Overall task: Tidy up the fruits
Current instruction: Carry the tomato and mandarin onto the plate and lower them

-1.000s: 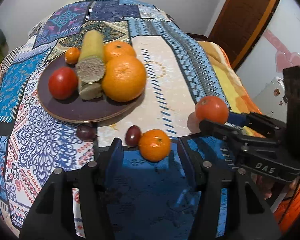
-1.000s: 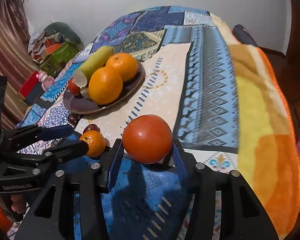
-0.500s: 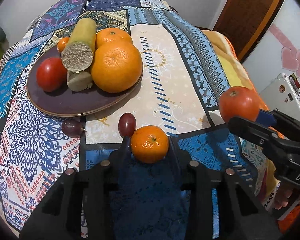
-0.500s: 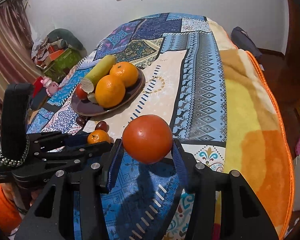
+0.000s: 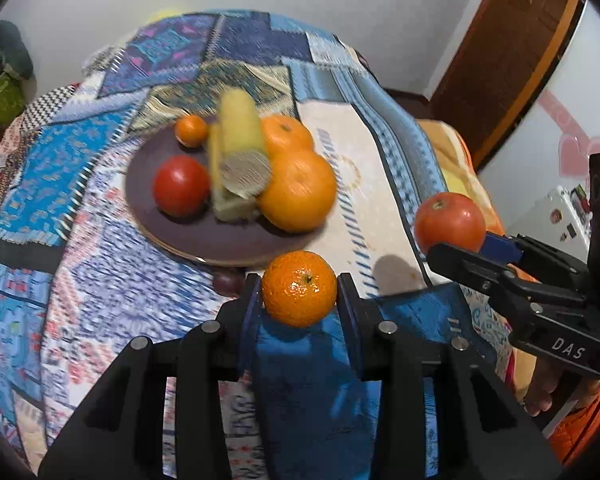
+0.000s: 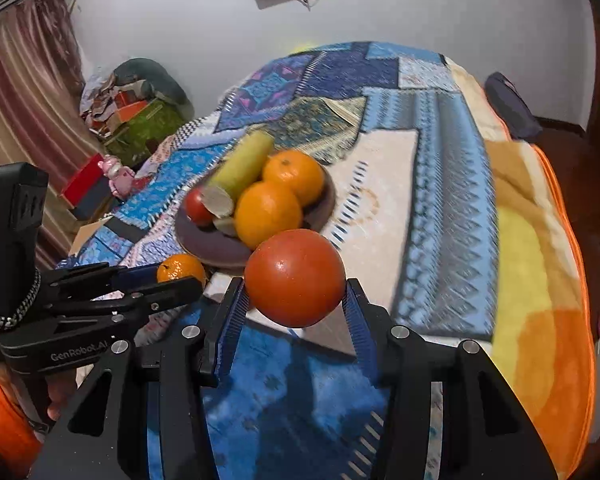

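Observation:
My left gripper (image 5: 299, 296) is shut on a small mandarin (image 5: 299, 289) and holds it above the cloth, just in front of the dark purple plate (image 5: 216, 240). My right gripper (image 6: 295, 300) is shut on a red tomato (image 6: 295, 278), lifted to the right of the plate (image 6: 212, 246); that tomato also shows in the left wrist view (image 5: 450, 224). The plate holds two big oranges (image 5: 298, 190), a small mandarin (image 5: 191, 131), a tomato (image 5: 181, 185) and cut yellow-green vegetable pieces (image 5: 242, 148). A dark grape (image 5: 226, 282) lies on the cloth by the plate's front rim.
The patterned blue cloth (image 6: 420, 160) covers a rounded table, with a yellow-orange blanket (image 6: 540, 280) on its right side. Boxes and clutter (image 6: 132, 116) stand on the floor at the left. A wooden door (image 5: 512, 60) is at the back right.
My left gripper closed on the mandarin and lifted it off the cloth toward the plate. My right gripper carried the tomato up and closer to the plate.

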{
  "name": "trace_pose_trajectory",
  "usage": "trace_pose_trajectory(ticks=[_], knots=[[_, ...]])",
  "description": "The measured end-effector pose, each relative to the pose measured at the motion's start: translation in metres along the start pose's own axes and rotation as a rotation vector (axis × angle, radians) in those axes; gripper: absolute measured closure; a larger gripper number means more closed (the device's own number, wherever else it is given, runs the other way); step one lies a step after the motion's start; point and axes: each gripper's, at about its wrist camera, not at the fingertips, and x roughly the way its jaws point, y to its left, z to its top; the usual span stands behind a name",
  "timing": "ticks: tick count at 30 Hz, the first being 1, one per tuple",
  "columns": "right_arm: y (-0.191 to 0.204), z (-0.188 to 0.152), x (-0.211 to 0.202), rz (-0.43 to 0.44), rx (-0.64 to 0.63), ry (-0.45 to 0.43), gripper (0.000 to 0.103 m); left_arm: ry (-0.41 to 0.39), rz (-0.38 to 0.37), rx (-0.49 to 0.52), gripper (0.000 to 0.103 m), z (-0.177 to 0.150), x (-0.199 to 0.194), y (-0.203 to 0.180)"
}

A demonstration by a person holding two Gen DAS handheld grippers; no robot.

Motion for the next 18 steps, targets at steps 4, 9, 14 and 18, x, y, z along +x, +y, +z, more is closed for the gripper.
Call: trace_pose_trajectory(ticks=[4,9,14,18], knots=[[0.015,0.015,0.006,0.015,-0.023,-0.018,0.057,-0.04,0.029,-0.013,0.066,0.012,-0.015,0.02],[0.038,0.037,0.018,0.047,-0.042,-0.05,0.057,-0.074,0.071,-0.033,0.066,0.026,-0.025,0.046],[0.058,0.057,0.032,0.056,-0.079,-0.062,0.057,-0.1,0.111,-0.037,0.066,0.041,-0.03,0.068],[0.069,0.073,0.046,0.059,-0.089,-0.066,0.057,-0.114,0.125,-0.05,0.066,0.051,-0.03,0.083]])
